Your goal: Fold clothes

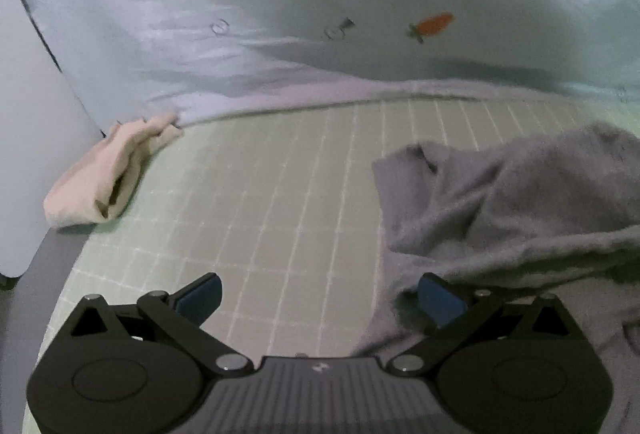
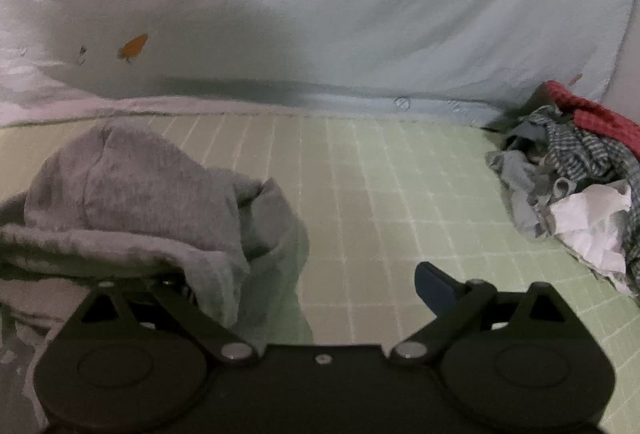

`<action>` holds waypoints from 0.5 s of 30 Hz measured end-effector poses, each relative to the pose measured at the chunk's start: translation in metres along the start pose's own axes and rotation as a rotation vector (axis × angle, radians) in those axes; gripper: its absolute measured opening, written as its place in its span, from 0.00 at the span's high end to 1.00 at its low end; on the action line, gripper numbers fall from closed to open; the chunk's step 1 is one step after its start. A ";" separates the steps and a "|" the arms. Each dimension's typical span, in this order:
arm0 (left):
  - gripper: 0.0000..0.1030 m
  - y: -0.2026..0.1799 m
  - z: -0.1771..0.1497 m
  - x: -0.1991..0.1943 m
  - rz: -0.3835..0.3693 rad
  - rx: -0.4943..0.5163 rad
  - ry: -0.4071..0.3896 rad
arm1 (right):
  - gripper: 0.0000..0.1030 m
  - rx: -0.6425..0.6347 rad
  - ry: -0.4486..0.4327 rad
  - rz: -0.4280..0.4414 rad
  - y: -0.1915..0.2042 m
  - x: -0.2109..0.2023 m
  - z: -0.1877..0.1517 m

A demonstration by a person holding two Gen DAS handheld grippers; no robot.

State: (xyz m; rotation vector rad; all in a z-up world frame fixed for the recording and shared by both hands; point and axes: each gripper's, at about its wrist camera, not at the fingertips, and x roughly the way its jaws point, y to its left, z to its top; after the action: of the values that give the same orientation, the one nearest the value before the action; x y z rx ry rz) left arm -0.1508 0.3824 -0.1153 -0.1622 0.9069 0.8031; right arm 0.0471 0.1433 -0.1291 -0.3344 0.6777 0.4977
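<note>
Grey garment (image 1: 520, 210) draped over both grippers' inner fingers (image 1: 440, 300).

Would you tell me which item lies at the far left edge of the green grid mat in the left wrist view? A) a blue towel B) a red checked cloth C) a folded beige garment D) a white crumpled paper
C: the folded beige garment lies at the left edge of the green grid mat, opposite the grey sweatshirt.
</note>
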 end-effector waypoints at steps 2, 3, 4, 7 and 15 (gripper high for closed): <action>0.00 0.000 -0.003 -0.003 -0.033 0.004 0.010 | 0.04 -0.005 0.005 0.008 0.001 -0.003 -0.003; 0.00 0.001 -0.005 -0.005 -0.051 0.005 0.015 | 0.04 -0.006 0.008 0.013 0.001 -0.004 -0.004; 0.00 0.002 -0.005 -0.007 -0.070 -0.002 0.014 | 0.04 0.002 0.011 0.022 0.000 -0.007 -0.005; 0.00 0.005 -0.006 -0.013 -0.108 -0.049 -0.001 | 0.04 0.028 -0.004 0.053 0.000 -0.019 -0.007; 0.00 -0.008 0.008 0.001 -0.117 -0.080 -0.013 | 0.01 0.130 -0.159 0.076 -0.012 -0.045 -0.001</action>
State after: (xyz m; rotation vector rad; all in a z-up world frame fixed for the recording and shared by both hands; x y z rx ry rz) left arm -0.1396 0.3804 -0.1122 -0.2777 0.8458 0.7314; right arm 0.0231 0.1179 -0.0987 -0.1458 0.5669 0.5436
